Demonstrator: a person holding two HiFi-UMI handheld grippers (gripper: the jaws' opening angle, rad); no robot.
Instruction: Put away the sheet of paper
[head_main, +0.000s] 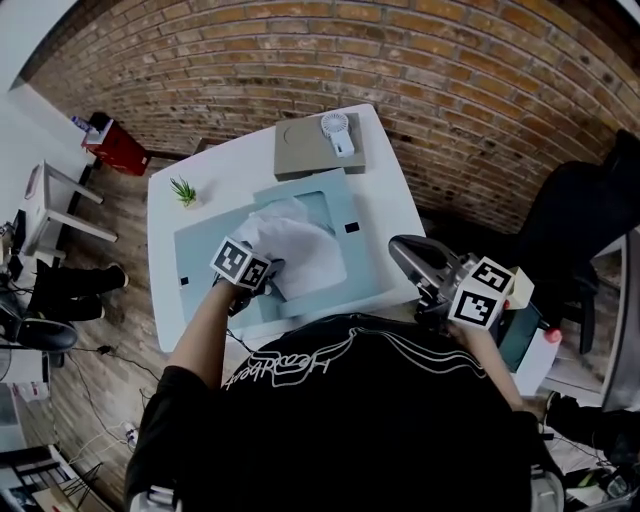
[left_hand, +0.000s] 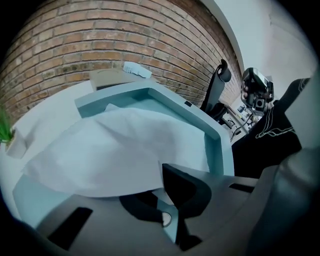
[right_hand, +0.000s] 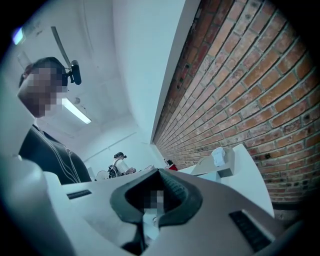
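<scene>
One sheet of paper (left_hand: 115, 145) pinched in clenched left claw (left_hand: 164, 171), draped over tray (left_hand: 216, 136).

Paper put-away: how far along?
Done: the left gripper is shut on the paper's edge. In hand: the paper hangs crumpled over the tray, not lying flat. Left: settle it in and let go. The right gripper is shut, empty, beside the table.

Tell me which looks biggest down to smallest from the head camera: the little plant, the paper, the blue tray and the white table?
1. white table
2. blue tray
3. sheet of paper
4. little plant
The plant sits a bit farther from the camera, but it is clearly the smallest anyway.
</scene>
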